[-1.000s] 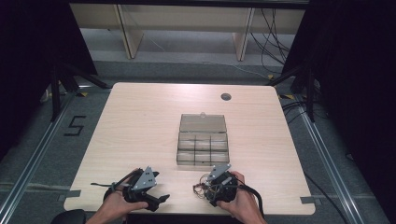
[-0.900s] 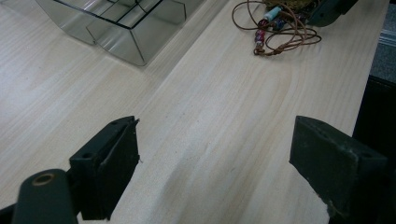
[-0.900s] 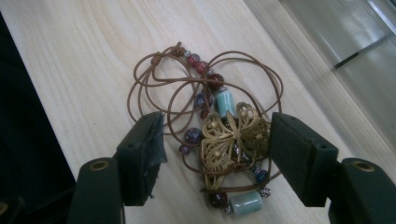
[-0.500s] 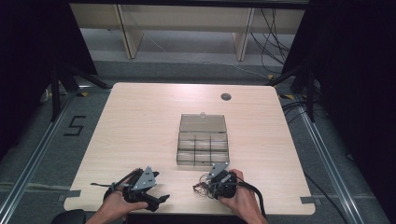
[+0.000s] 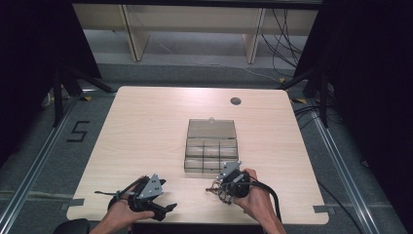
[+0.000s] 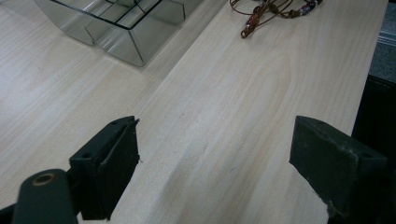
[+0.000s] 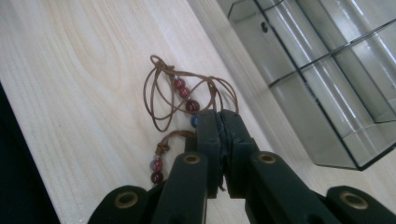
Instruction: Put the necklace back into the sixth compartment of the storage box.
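Observation:
A brown cord strung with red and blue beads point(image 7: 180, 91) lies in loops on the wooden table near its front edge, just in front of a clear compartment box point(image 7: 327, 93). My right gripper point(image 7: 218, 116) has just been closing. Its jaws now meet on the cord beside a blue bead, with the rest of the cord still on the wood. From above, the right gripper point(image 5: 221, 187) sits at the beaded cord point(image 5: 214, 189). My left gripper point(image 6: 215, 172) stands open over bare wood, well short of the cord point(image 6: 266, 9). It rests at the front left point(image 5: 168, 209).
The clear box point(image 5: 212, 146) stands mid-table with its lid folded back and several empty compartments. A round cable hole point(image 5: 235, 101) lies at the back right. The table's front edge runs just under both hands, with dark floor beyond.
The right hand has shifted very slightly over the cord. The left hand and the box have stayed where they were.

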The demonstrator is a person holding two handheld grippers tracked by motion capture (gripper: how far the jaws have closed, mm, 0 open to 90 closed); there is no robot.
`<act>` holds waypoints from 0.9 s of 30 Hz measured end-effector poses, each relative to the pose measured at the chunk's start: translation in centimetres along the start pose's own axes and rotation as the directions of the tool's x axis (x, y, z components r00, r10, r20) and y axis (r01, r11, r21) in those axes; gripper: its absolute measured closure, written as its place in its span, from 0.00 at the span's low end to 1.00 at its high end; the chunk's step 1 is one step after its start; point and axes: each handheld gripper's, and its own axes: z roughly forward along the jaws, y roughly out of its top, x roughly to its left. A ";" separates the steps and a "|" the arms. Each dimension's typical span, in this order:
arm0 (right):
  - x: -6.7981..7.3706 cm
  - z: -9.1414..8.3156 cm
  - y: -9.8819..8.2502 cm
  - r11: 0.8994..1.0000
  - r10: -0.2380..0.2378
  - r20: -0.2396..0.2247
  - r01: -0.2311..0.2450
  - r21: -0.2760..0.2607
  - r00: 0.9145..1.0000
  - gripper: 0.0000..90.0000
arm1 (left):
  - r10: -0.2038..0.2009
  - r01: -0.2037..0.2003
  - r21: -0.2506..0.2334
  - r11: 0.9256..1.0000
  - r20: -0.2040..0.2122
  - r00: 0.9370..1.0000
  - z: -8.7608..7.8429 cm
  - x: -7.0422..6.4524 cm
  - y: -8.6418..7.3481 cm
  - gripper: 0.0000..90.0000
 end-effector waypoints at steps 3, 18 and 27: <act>-0.6 -0.9 0.4 0.999 -0.034 -0.001 0.034 -0.024 0.999 0.98 | 0.000 0.000 0.005 1.000 0.002 1.000 0.0 0.0 0.0 0.17; -1.9 -5.6 3.4 0.993 -0.095 0.011 0.096 -0.071 0.995 0.98 | -0.019 0.019 -0.004 1.000 0.002 1.000 0.1 0.2 -0.1 0.17; -3.3 -7.2 4.8 0.992 -0.106 0.004 0.106 -0.075 0.994 0.98 | -0.018 0.018 -0.004 1.000 -0.001 1.000 0.1 0.2 -0.1 0.17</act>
